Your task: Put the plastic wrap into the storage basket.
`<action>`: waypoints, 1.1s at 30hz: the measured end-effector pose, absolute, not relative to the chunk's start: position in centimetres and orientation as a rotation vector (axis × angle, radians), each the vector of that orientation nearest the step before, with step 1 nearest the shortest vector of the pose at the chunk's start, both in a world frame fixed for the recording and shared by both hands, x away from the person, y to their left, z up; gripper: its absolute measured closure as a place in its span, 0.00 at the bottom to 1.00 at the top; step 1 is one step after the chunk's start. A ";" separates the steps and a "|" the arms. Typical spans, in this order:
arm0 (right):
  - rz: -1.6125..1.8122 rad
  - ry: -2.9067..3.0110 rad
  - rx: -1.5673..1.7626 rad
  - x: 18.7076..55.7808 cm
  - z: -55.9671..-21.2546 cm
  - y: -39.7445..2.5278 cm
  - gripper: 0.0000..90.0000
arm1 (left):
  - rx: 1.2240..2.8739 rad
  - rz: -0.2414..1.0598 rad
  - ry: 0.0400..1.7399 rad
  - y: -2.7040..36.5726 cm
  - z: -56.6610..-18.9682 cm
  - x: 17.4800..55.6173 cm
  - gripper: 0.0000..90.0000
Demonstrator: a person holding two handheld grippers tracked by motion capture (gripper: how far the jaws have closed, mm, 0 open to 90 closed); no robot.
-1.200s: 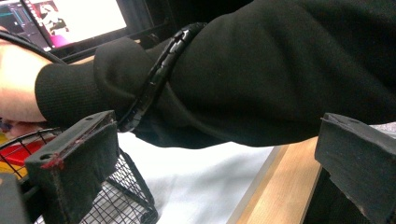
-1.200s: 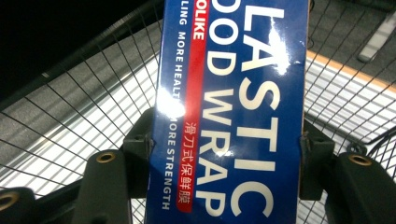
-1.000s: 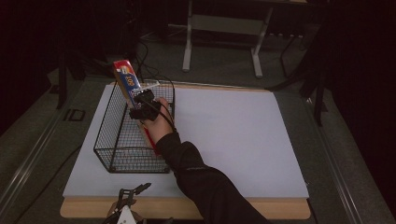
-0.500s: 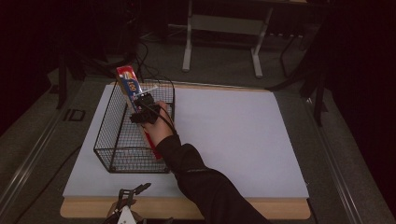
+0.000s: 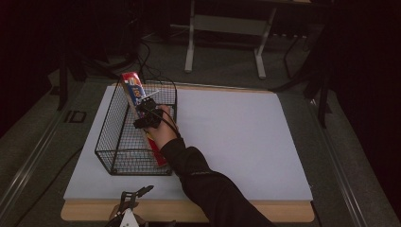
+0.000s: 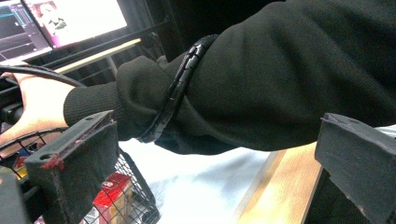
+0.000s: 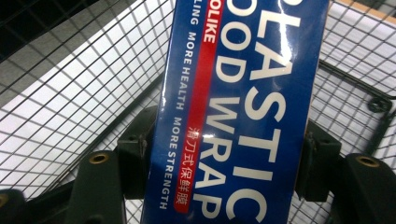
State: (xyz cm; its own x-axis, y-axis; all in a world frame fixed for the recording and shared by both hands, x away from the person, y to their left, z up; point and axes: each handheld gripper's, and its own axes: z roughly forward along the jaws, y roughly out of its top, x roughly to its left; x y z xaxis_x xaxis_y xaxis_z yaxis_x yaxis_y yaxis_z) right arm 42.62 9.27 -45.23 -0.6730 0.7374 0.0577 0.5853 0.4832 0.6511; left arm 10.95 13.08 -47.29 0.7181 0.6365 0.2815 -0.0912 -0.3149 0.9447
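One long plastic wrap box slants through the wire basket – right gripper clamps its sides; left gripper idles near, jaws wide.

The plastic wrap box runs off the top and bottom edges, hiding the right gripper pads clamped either side.

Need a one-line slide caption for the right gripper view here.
Right hand-held gripper clamps a blue plastic wrap box above a black wire basket.
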 end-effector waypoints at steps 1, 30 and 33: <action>0.966 2.510 1.139 42.6 -45.3 9.3 0.40 | 1.752 0.773 0.433 13.1 -47.3 10.9 0.00; 0.863 2.622 1.129 43.8 -46.3 9.6 0.32 | 1.762 0.771 0.425 13.0 -47.3 11.0 0.00; 0.920 2.604 1.113 43.7 -45.3 9.2 0.30 | 1.761 0.770 0.424 13.0 -47.3 11.0 0.00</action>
